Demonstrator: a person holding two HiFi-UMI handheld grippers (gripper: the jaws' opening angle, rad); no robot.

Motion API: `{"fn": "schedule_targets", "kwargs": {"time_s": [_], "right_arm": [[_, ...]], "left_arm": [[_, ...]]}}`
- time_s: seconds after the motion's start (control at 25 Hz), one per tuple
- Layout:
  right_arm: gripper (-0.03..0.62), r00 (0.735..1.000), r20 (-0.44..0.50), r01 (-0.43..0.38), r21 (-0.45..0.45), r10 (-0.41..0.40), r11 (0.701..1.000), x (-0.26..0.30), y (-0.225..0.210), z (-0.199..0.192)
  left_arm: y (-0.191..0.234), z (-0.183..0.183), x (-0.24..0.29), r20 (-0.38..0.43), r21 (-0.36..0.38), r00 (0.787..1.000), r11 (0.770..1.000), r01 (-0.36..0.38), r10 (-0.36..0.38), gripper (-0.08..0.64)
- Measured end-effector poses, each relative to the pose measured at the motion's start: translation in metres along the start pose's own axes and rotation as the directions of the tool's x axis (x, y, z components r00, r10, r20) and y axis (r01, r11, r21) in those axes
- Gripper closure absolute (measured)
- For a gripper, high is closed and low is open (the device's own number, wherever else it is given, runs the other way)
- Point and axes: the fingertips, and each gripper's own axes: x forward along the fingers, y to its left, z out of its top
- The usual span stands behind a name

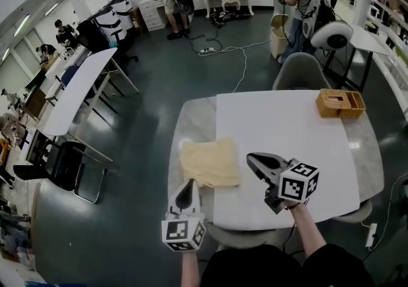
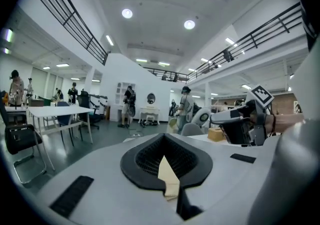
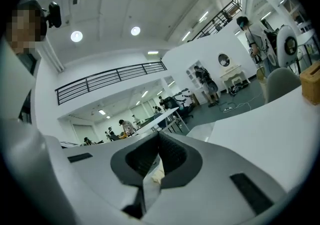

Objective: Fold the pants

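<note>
**Head view: pants folded on the table, both grippers closed and clear of them**

Nearest the camera, the left gripper [image 1: 189, 185] sits above the table's near-left edge, with its tip over the near-left corner of the pants [image 1: 210, 161]. In the left gripper view its 2 jaws meet. A thin cream sliver shows in the seam, and I read it as the cloth below seen through the gap, not fabric being pinched.

A little further in, the right gripper [image 1: 252, 158] hangs over the white mat [image 1: 287, 132], just beside the right edge of the pants and angled toward them. Its jaws are also closed on nothing, with the same cream sliver in the seam.

The pants lie flat as 1 compact, roughly square cream bundle. They straddle the mat's left border and the bare marble of the table [image 1: 191, 113]. No edge looks raised by either tool.

Further back, a wicker box [image 1: 340, 103] sits at the far-right corner, well apart from the pants. A grey chair [image 1: 299, 74] stands behind the table.

The folding itself looks finished, or all but finished, so the step in hand seems to be checking the result. If 1 more fold is wanted, both jaws must open, come down on the 2 near corners, pinch every layer and carry them across evenly. If not, the grippers only need to stay clear without snagging the stack.
</note>
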Motion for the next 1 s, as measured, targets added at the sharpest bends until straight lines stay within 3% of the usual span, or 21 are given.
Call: {"fn": "schedule_targets", "kwargs": {"time_s": [0.48, 1.0], "right_arm": [[0.578, 0.987, 0.131, 0.107, -0.09, -0.095, 0.99, -0.091, -0.016, 0.028], [0.578, 0.962, 0.218, 0.199, -0.154, -0.163, 0.968, -0.121, -0.026, 0.041]], "left_arm": [[-0.036, 0.035, -0.017, 0.103, 0.054, 0.995, 0.998, -0.013, 0.007, 0.546], [-0.033, 0.046, -0.027, 0.137, 0.08, 0.99, 0.996, -0.048, 0.037, 0.546]]}}
